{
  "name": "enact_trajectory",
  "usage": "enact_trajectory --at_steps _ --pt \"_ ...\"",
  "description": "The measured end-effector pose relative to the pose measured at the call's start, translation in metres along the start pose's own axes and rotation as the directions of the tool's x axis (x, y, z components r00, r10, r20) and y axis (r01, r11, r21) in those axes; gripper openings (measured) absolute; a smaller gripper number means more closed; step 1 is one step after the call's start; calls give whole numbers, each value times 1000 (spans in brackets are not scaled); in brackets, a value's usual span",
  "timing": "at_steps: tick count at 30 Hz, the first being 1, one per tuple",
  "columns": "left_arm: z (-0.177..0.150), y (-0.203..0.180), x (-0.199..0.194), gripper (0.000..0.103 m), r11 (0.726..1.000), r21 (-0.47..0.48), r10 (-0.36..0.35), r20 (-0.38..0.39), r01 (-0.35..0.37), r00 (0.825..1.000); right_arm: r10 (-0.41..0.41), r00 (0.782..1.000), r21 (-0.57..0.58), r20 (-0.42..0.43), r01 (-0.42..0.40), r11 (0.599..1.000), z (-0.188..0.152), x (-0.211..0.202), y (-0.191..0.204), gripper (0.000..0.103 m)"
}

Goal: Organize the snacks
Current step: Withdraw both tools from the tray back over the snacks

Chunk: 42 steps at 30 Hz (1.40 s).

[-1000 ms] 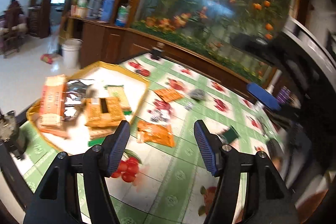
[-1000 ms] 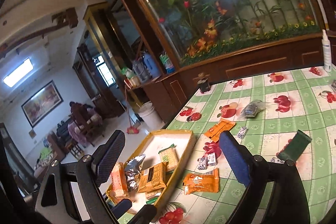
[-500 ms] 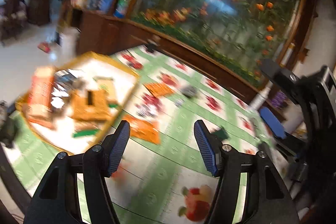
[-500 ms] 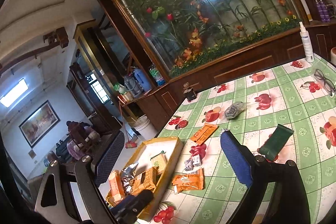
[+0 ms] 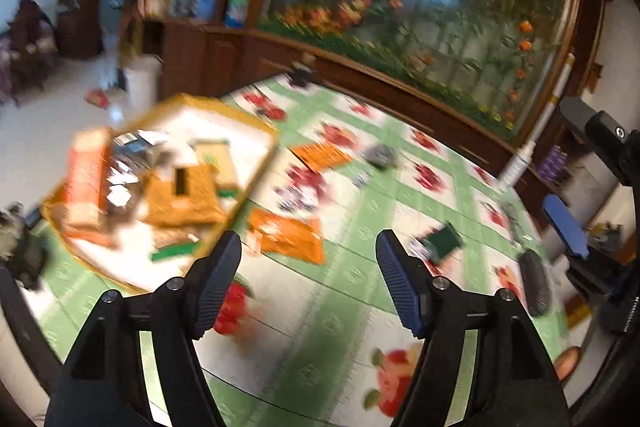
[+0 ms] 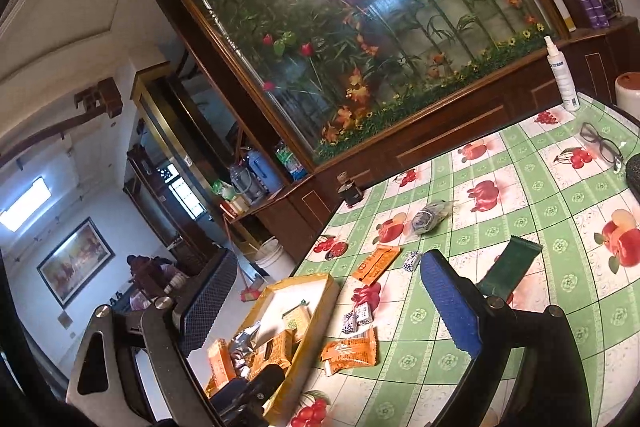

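Reach step: left gripper [image 5: 308, 277] fingers opening, empty, heading for orange snack pack [image 5: 288, 233] just beside tray [image 5: 248, 183] on counter. Right gripper [image 6: 320, 303] fingers apart, empty. Next: descend, clamp pack.

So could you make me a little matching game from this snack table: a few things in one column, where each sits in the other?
Things:
1. green packet
2. eyeglasses
3. silver foil packet
4. white spray bottle

Places:
A. inside the yellow tray
B. flat on the tablecloth beyond the blue-padded finger
C. upright at the table's far edge
D. lying near the right edge

Pairs: 1-B, 2-D, 3-A, 4-C
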<state>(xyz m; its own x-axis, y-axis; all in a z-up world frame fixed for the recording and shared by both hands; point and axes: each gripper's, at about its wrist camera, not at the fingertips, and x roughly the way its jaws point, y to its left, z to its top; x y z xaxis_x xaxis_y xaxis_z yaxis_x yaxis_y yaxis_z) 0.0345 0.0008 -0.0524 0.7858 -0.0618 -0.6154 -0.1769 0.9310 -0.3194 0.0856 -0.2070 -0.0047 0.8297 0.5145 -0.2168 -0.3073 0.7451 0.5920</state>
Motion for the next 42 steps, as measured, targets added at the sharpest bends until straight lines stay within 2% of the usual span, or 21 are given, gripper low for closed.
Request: enact_trajectory --at_steps 1,2,4,5,6,7,9,11,12,15,18,22,25,29,32,35,37,39,42 --pt "-2 -3 5 68 999 8 -51 -47 52 998 2 1000 0 4 -2 1000 1 -2 -1 95" --pt "-3 -7 5 65 998 26 -59 -58 60 997 5 1000 3 11 -5 1000 1 -4 -1 95" --pt "-6 -14 -6 63 998 42 -52 -9 52 999 -6 1000 0 19 6 1000 2 -7 -1 95" --pt "-6 -17 -12 64 998 49 -42 21 41 999 -10 1000 -1 20 10 1000 2 -8 -1 96" --pt "-6 -22 -16 67 998 68 3 52 -6 999 -6 1000 5 20 6 1000 3 -10 -2 96" --pt "-7 -26 -15 72 994 97 48 61 -54 997 -7 1000 11 21 6 1000 3 -11 -3 96" --pt "-9 -26 -13 72 992 100 74 66 -81 995 -7 1000 24 23 6 1000 3 -14 -7 96" --pt "-11 -24 -4 71 995 82 -57 -20 59 998 -8 1000 33 23 7 999 5 -16 -9 96" --pt "-12 -26 -3 66 993 77 -88 -41 91 995 -14 1000 32 26 14 999 5 -17 -9 96" --pt "-11 -21 -18 64 993 23 -116 48 115 992 -45 999 22 27 45 999 5 -19 -9 96" --pt "-4 -24 -29 64 996 18 -94 84 93 992 -138 990 29 28 137 990 6 -20 -12 101" --pt "-5 -38 -39 64 995 29 -97 113 94 989 -278 960 62 29 275 959 7 -22 -18 102" --pt "-6 -38 -39 64 996 5 -90 115 90 989 -322 947 72 20 320 945 9 -23 -26 102" --pt "-10 -39 -31 64 995 -25 -97 84 99 992 -361 933 91 5 359 929 8 -25 -36 102" --pt "-13 -35 -20 64 987 -72 -139 29 141 990 -348 937 105 -25 349 931 7 -23 -41 102" --pt "-20 -45 -21 61 986 -48 -158 22 159 987 -388 921 53 -22 389 920 4 -17 -29 102" --pt "-20 -50 -25 57 987 -21 -156 46 157 987 -403 915 19 -27 404 915 2 -12 -23 102" --pt "-18 -52 -25 58 986 3 -167 37 167 985 -408 912 12 -32 409 913 4 -11 -23 102" --pt "-14 -45 -23 60 990 43 -137 37 136 990 -400 916 10 -35 400 916 8 -13 -29 102"
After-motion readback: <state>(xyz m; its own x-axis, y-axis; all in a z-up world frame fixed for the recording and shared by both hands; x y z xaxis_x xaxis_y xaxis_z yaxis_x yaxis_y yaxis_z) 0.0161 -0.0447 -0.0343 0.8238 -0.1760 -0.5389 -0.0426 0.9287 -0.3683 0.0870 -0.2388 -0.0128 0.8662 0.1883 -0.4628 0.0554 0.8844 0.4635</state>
